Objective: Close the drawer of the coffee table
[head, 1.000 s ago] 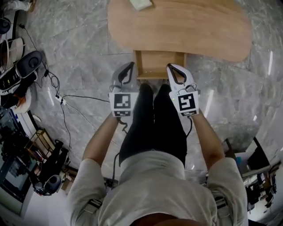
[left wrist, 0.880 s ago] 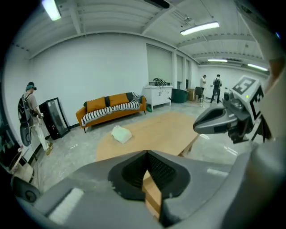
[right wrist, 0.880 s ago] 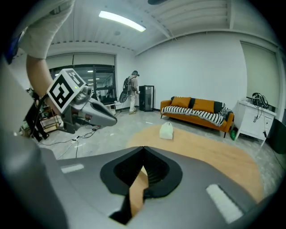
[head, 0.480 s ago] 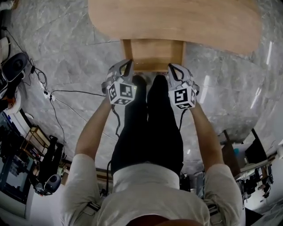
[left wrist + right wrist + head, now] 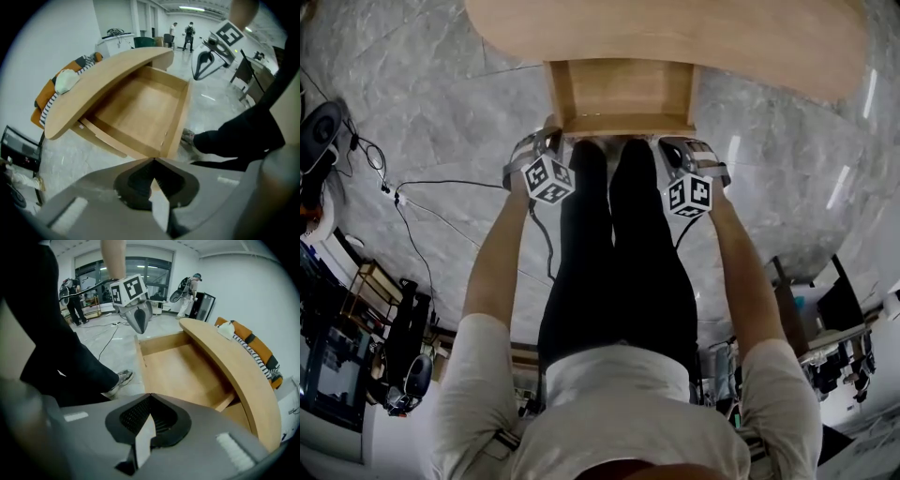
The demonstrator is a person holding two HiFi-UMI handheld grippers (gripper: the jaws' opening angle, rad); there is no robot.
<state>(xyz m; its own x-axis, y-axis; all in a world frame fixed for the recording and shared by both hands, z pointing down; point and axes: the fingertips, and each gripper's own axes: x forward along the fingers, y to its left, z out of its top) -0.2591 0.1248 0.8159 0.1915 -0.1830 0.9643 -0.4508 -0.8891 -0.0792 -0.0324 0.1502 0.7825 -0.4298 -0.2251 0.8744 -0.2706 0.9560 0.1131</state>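
The light wooden coffee table [image 5: 675, 37] has its drawer [image 5: 623, 94] pulled out toward me, and the drawer is empty. My left gripper [image 5: 542, 141] is shut with nothing in it, just short of the drawer front's left corner. My right gripper [image 5: 677, 148] is also shut and empty, by the front's right corner. In the left gripper view the closed tips [image 5: 153, 159] hover just before the drawer's front edge [image 5: 176, 122]. In the right gripper view the closed tips [image 5: 150, 394] point at the drawer's near corner [image 5: 183, 371]. Whether either touches the wood cannot be told.
My black-trousered legs [image 5: 619, 244] stand between the two grippers, with a shoe [image 5: 119, 378] beside the drawer. Cables [image 5: 412, 202] trail over the marble floor at the left. A white object [image 5: 65, 80] lies on the tabletop. A striped orange seat [image 5: 255, 345] stands beyond the table.
Both grippers have dropped and tilted downward, from in front of my legs to the drawer's front corners. The drawer looks just as far open.
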